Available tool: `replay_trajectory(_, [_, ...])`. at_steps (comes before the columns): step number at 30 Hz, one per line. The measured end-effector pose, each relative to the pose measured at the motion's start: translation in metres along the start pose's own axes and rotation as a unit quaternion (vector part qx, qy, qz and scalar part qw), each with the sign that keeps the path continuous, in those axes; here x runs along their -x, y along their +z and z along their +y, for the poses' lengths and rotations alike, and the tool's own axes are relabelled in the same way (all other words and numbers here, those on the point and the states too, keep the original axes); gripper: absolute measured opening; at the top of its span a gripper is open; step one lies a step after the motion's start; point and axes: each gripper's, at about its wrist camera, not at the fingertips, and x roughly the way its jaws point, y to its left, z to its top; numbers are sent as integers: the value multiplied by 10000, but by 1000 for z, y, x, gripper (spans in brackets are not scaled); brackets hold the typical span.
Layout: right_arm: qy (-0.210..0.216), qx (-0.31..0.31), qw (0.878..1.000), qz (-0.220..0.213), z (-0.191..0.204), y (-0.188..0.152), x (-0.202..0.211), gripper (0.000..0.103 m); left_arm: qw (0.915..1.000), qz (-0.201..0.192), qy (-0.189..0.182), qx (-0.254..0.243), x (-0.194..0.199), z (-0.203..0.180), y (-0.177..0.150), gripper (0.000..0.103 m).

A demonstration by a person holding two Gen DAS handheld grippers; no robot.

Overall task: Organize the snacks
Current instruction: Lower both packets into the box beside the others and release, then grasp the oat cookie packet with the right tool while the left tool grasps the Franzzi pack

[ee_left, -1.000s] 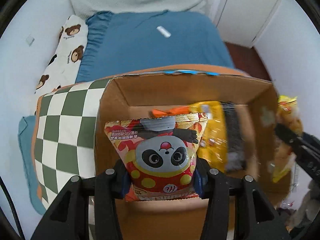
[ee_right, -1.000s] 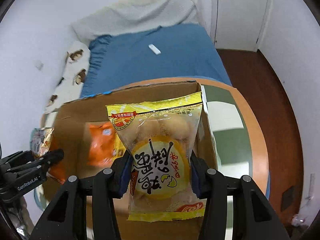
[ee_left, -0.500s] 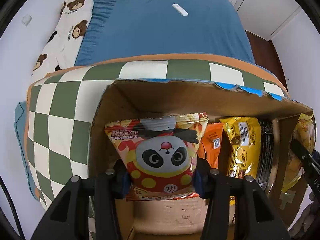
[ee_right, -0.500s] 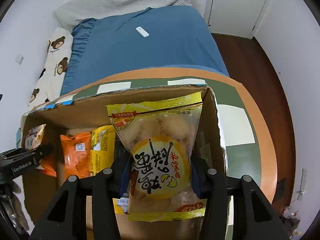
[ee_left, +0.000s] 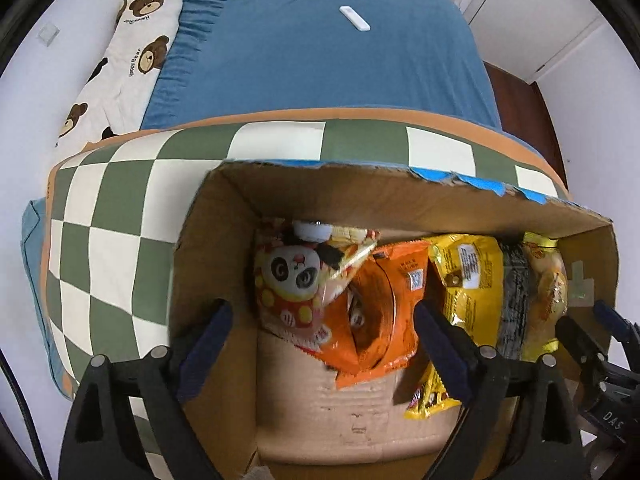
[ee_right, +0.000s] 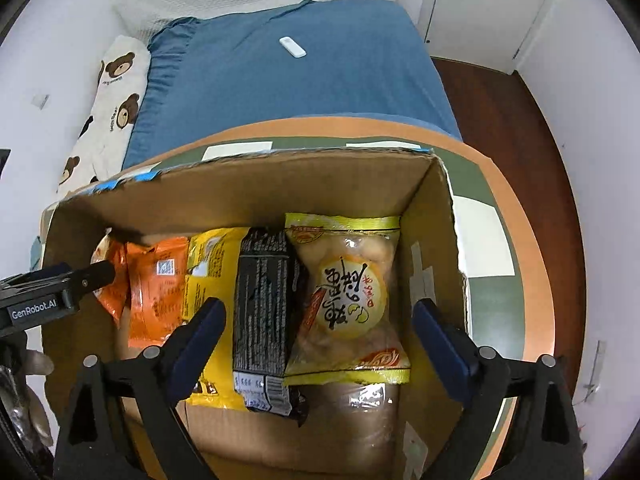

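In the cardboard box (ee_left: 224, 248) on the checkered table (ee_left: 120, 216), the panda snack bag (ee_left: 292, 280) lies loose at the left under the left tool (ee_left: 320, 344), jaws opening, while the yellow egg-snack bag (ee_right: 348, 296) rests at the right under the right tool (ee_right: 320, 340), likewise opening.

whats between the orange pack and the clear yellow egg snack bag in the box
A yellow bag and a black pack, side by side, in the right wrist view.

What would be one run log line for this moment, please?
left claw: opening, panda bag released | right claw: opening, yellow egg-snack bag released | both bags in cardboard box
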Motion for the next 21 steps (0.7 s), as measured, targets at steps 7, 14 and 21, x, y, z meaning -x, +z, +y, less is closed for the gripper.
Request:
replay_trajectory(7, [158,132,9997,-165,9,-23,23,97,9981,-607,11,-69,42,-2,-39,93])
replay_trajectory(14, [67,241,9981,-566,12,-64,53,97,9927,-1196,42,-166,77,-8,-85,93])
replay_trajectory(21, [95,282,9949,-962,10,-106,89,97,9857,-1665,-34,-277,110,-14,-127,93])
